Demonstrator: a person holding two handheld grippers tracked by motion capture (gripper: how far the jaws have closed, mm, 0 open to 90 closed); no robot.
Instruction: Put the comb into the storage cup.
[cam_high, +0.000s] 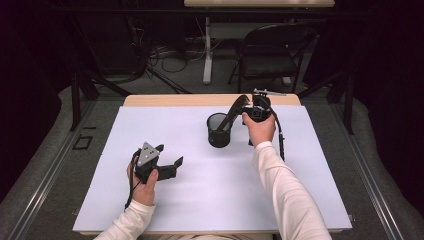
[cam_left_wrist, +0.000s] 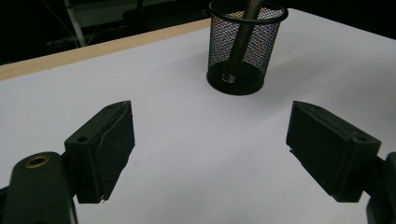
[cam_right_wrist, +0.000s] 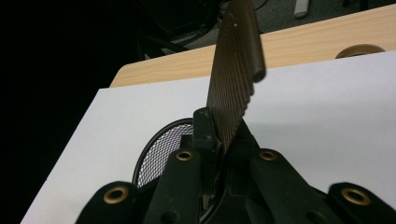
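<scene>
We see our right gripper (cam_high: 246, 106) pinching a dark comb (cam_right_wrist: 233, 79) tight between its jaws. The comb leans down from the gripper into the black mesh cup (cam_high: 219, 130), which stands just below and in front of this gripper on the white sheet (cam_high: 200, 200). The lower end of the comb is inside the cup, near its bottom. Our left gripper (cam_high: 170, 159) has its jaws spread wide with nothing between them, and the cup stands well ahead of it.
</scene>
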